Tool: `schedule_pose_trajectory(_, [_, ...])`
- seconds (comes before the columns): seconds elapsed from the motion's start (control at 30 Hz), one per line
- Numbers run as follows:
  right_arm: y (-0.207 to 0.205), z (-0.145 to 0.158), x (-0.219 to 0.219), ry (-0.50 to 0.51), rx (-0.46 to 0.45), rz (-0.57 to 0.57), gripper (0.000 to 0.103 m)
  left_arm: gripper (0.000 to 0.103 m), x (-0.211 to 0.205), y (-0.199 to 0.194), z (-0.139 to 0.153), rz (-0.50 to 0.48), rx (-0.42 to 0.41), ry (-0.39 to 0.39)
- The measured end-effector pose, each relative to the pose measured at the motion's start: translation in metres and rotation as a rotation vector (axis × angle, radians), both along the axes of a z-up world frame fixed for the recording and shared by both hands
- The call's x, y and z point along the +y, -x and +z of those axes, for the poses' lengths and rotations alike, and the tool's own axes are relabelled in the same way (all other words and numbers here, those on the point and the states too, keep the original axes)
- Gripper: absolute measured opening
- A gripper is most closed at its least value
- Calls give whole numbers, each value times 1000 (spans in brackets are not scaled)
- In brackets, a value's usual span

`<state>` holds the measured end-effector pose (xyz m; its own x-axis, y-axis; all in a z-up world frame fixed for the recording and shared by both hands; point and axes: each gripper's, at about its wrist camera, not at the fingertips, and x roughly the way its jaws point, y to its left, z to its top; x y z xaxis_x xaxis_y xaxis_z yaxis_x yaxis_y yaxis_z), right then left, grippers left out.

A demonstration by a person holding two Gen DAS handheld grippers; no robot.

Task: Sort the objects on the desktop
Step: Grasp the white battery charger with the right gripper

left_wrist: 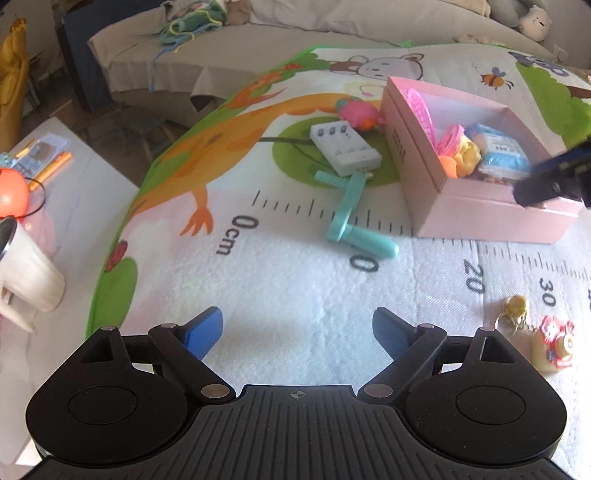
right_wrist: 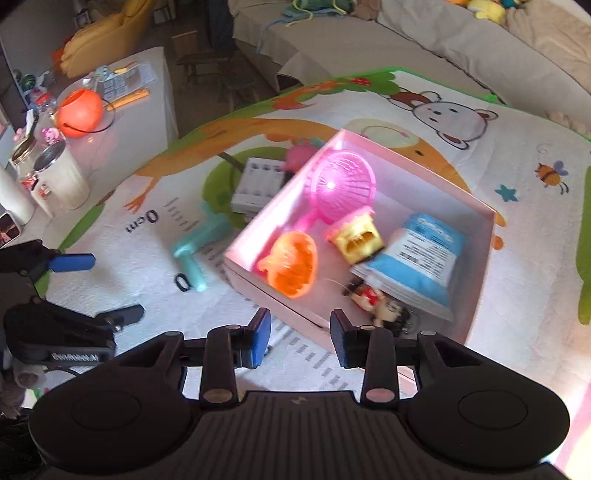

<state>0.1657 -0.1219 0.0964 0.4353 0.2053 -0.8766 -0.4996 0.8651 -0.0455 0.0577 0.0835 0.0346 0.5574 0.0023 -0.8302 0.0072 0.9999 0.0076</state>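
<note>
A pink box (left_wrist: 480, 218) (right_wrist: 284, 299) stands on the cartoon play mat. It holds a pink mesh wheel (right_wrist: 343, 184), an orange toy (right_wrist: 295, 264), a yellow toy (right_wrist: 358, 240), a blue packet (right_wrist: 417, 258) and a small doll (right_wrist: 380, 302). My right gripper (right_wrist: 300, 325) hovers over the box's near wall, jaws partly apart and empty. My left gripper (left_wrist: 297, 317) is wide open above bare mat, nothing between its fingers. A teal crank toy (left_wrist: 351, 218) and a white charger (left_wrist: 343, 147) lie left of the box. A red keychain (left_wrist: 550, 339) lies right of the left gripper.
A pink plush toy (left_wrist: 360, 114) sits behind the charger and a black hair tie (right_wrist: 183, 282) by the crank toy. A low white table (right_wrist: 147, 110) at left holds an orange bucket (right_wrist: 79, 109) and a cream mug (left_wrist: 26, 269). A sofa (left_wrist: 295, 33) runs behind the mat.
</note>
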Motion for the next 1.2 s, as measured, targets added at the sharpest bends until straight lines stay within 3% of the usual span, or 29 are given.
schedule_pose_trajectory(0.1, [-4,0,41,-15,-7,43,36,96,5,13,-4,-7,-29,-48])
schedule_pose_trajectory(0.17, [-13,-1,66,-11,-30,56,43,97,9,17,-7,6,-55,-65])
schedule_pose_trajectory(0.33, [-56,-21,115,104,-138,37,54,99,17,11,-17,38,-100,5])
schedule_pose_trajectory(0.57, [-124,-55,135,213,-53,-95,54,102,9,15,-33,2,-180,-37])
schedule_pose_trajectory(0.77, [-136,-74,152,276,-6,-101,55,103,16,16,-37,3,-199,3])
schedule_pose_trajectory(0.83, [-136,-75,156,298,-11,-94,54,103,17,16,-37,1,-203,7])
schedule_pose_trajectory(1.0, [-127,-73,161,285,30,-70,30,103,18,19,-38,-13,-210,13])
schedule_pose_trajectory(1.2, [-95,-73,167,287,57,-1,26,103,18,22,-38,-21,-208,17])
